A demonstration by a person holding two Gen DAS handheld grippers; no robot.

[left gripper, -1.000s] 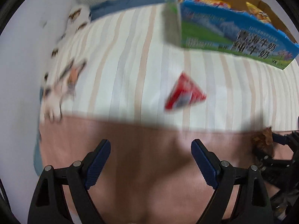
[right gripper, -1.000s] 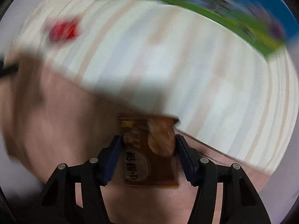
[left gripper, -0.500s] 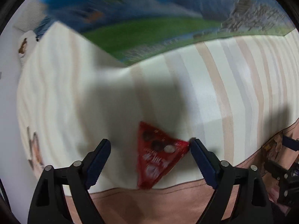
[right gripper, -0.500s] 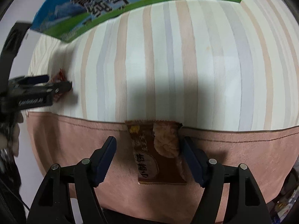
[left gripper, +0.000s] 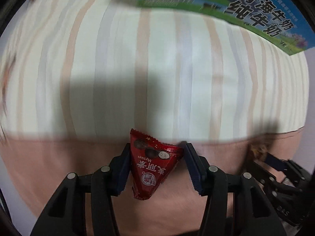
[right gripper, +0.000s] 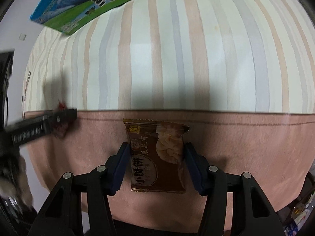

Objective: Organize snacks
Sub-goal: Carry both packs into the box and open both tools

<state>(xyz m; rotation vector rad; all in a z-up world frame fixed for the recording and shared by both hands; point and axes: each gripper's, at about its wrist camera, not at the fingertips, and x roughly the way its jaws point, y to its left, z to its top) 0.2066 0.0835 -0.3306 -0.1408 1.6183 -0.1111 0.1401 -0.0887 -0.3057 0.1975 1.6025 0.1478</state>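
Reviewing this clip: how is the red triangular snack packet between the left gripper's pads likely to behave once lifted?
The red triangular packet looks like a thin, glossy foil wrapper, so it is probably light and may slip. The left gripper, whose jaws have just been closing, touches it only at its wide top corners, so the hanging tip may swing or crumple.

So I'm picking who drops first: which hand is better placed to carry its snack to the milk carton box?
Probably the right. The right gripper pinches its brown pastry packet squarely, while the left gripper, jaws just closing, catches only the red triangular packet corners. The box looks about equally far.
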